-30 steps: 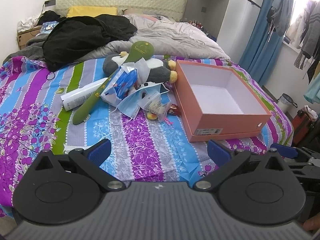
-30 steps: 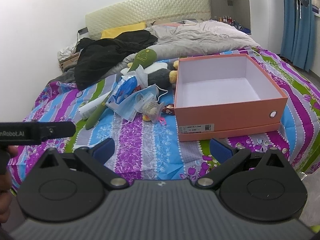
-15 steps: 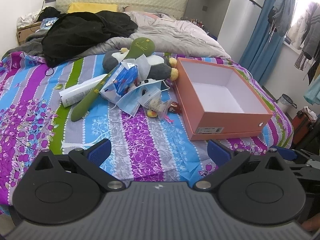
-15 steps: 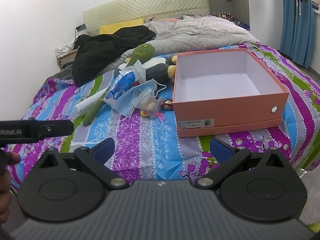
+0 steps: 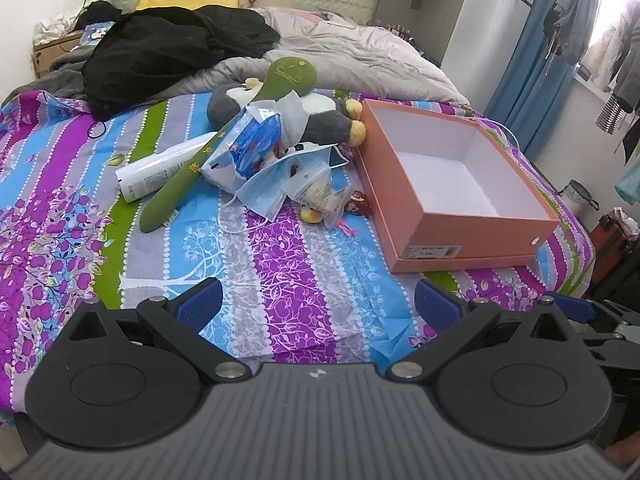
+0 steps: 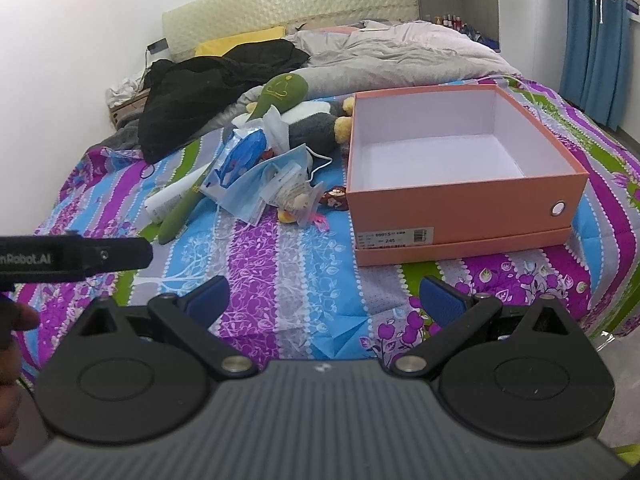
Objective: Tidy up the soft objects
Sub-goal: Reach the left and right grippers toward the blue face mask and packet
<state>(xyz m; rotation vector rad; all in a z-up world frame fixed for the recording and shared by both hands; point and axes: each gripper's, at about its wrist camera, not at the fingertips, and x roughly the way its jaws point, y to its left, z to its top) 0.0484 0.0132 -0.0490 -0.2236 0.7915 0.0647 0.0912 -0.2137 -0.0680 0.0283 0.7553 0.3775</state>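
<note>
Two hand-held grippers hover over the near edge of a bed, both spread wide with nothing between their blue pads. The left gripper hangs above the striped floral bedspread without touching it; the right gripper is held the same way, released and carrying nothing. In the right wrist view the left gripper's black body juts in from the left edge, a person's fingers wrapped beneath it.

Ahead of both grippers, well apart from their fingertips, lies one heap of soft things. A grey and white plush penguin with yellow feet lies on its side, touching the far corner of the box. One long green plush lies slantwise over the penguin and down onto the spread, its stitched face at the upper end. One white tube lies just beside it on the left. Over the front of the heap lie a blue face mask, a blue and white plastic packet and a clear bag of small items.

To the right of the heap stands one open salmon-coloured box, white inside and empty, a label on its near wall. A black garment and a grey duvet are bunched further up the bed.
</note>
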